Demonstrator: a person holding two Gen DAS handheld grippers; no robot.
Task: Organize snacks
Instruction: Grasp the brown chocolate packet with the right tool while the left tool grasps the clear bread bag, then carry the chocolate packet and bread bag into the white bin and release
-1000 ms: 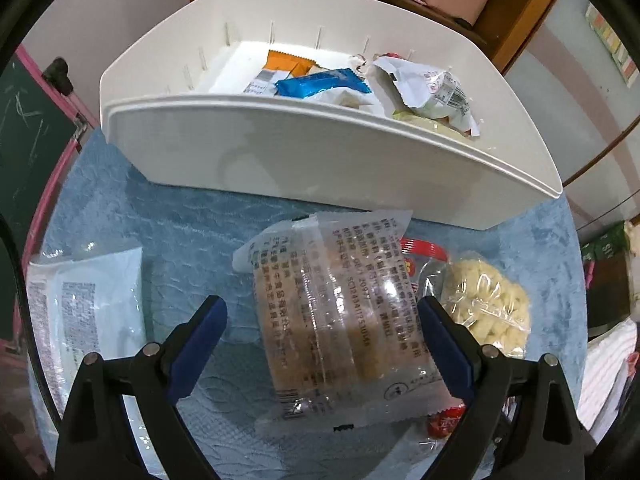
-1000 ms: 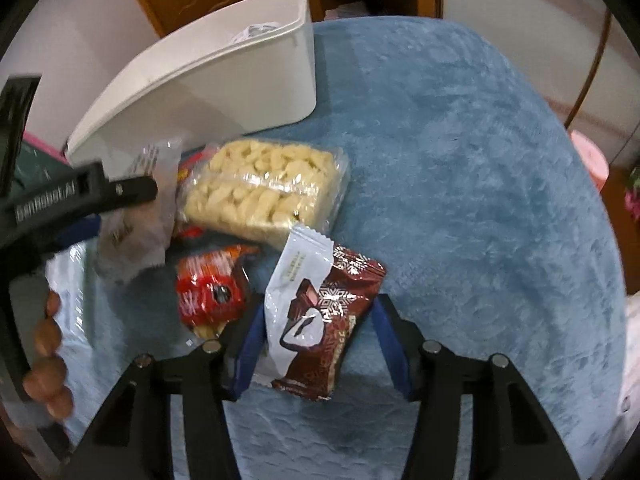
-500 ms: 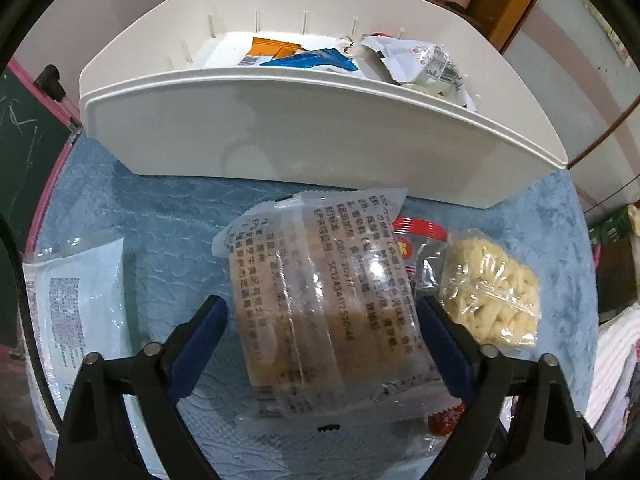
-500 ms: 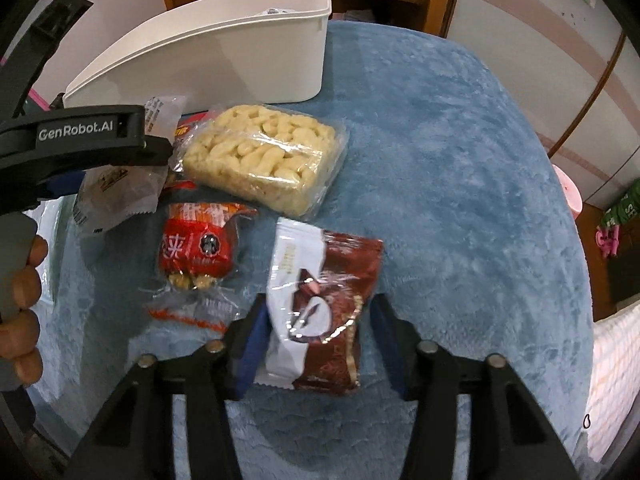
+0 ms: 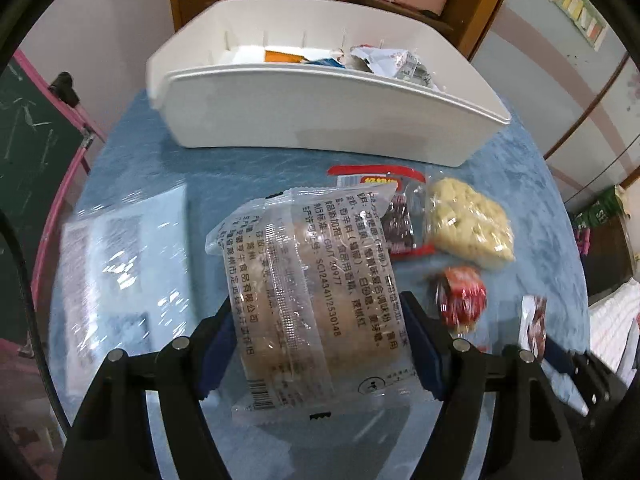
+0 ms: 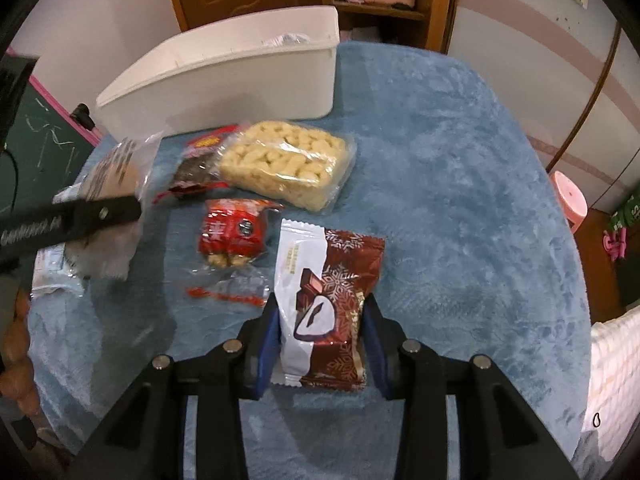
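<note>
Both hand-held grippers are clamping snacks, the left hand-held gripper (image 5: 320,344) pinching a clear cake packet (image 5: 308,292) and the right hand-held gripper (image 6: 320,340) a chocolate pouch (image 6: 326,308), low in frame; they should be carrying them level over the white bin's (image 5: 320,116) rim at the top.

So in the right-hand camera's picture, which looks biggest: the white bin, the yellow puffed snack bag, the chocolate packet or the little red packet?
1. white bin
2. yellow puffed snack bag and chocolate packet: look alike, but the packet is nearer the camera, so unsure
3. red packet
</note>
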